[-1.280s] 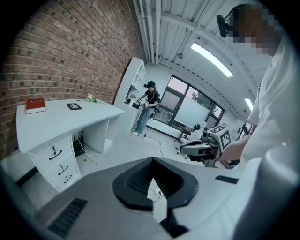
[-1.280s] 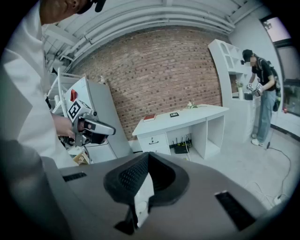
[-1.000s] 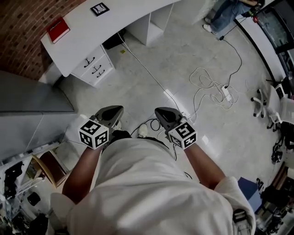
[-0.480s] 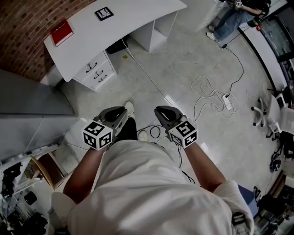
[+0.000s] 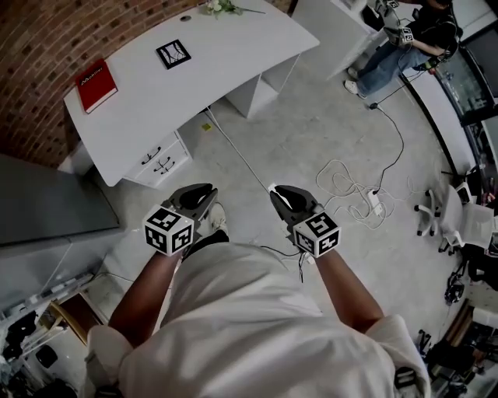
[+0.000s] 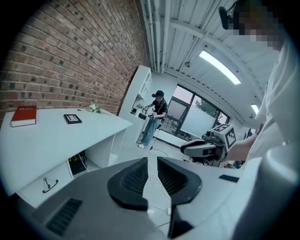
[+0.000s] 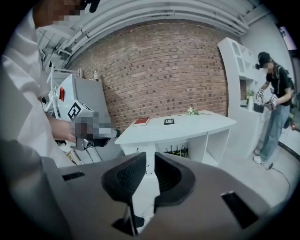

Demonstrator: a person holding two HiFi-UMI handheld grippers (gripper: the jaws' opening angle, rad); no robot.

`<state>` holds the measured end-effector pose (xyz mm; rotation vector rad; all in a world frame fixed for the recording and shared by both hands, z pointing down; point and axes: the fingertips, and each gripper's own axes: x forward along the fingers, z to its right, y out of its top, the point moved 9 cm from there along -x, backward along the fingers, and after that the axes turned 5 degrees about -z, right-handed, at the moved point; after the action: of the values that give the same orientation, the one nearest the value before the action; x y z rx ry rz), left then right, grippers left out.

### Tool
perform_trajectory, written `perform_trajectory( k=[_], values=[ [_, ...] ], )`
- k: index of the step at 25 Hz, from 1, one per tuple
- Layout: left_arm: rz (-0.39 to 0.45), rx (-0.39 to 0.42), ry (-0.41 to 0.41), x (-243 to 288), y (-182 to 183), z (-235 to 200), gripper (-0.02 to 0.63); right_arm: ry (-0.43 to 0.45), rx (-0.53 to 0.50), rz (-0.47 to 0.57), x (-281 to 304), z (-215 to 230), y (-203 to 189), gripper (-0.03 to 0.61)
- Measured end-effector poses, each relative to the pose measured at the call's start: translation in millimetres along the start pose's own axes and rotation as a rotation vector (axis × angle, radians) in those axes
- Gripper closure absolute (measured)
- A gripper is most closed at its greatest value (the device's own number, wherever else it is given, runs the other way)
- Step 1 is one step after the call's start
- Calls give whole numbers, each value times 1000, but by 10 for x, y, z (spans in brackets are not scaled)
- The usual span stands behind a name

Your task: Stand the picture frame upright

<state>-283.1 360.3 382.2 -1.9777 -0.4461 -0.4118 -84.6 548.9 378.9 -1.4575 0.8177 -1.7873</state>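
Black frame, risk: the small black-rimmed picture frame [image 5: 173, 54] lies flat on the white curved desk [image 5: 233, 43]. No edge is raised for a jaw to get under, so I judge a pad could skid it across the smooth top instead of lifting it. No rear prop shows, so once stood it might fall back.
Red book, risk: the flat red book [image 5: 96, 80] lies left of the frame and apart from it. A frame pushed leftward could run into it.
Flower sprig, risk: the small green-and-white sprig [image 5: 222, 8] sits at the desk's far right end and is light enough to be swept off.
Floor cables, risk: white cables [image 5: 350, 183] loop on the grey floor to the right, and one line runs from the desk toward the person. They could snag a foot on the way in.
Left gripper [image 6: 151, 161]: its jaws have just been opening and stand slightly apart. Nothing is between them but floor beyond, and they touch nothing.
Right gripper [image 7: 149, 159]: a narrow gap shows between the jaws. It is empty and touches nothing.
Frame's place: on the desk top, well apart from both grippers and farther off than the near edge of the desk.
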Motion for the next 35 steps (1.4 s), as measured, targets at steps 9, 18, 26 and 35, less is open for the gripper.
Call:
perform_trajectory(
  k=[9, 18, 26, 35],
  values=[
    [7, -6, 9, 255, 584, -879, 554, 15, -30, -18, 961, 652, 782, 538],
    [41, -54, 86, 491, 966, -1314, 554, 99, -16, -15, 1518, 1163, 1275, 538],
    [105, -125, 187, 953, 1390, -1638, 554, 236, -64, -50, 2030, 1937, 1693, 538],
    [154, -203, 339, 1574, 1897, -1891, 552, 398, -165, -69, 2602, 2837, 2199, 538]
  ],
)
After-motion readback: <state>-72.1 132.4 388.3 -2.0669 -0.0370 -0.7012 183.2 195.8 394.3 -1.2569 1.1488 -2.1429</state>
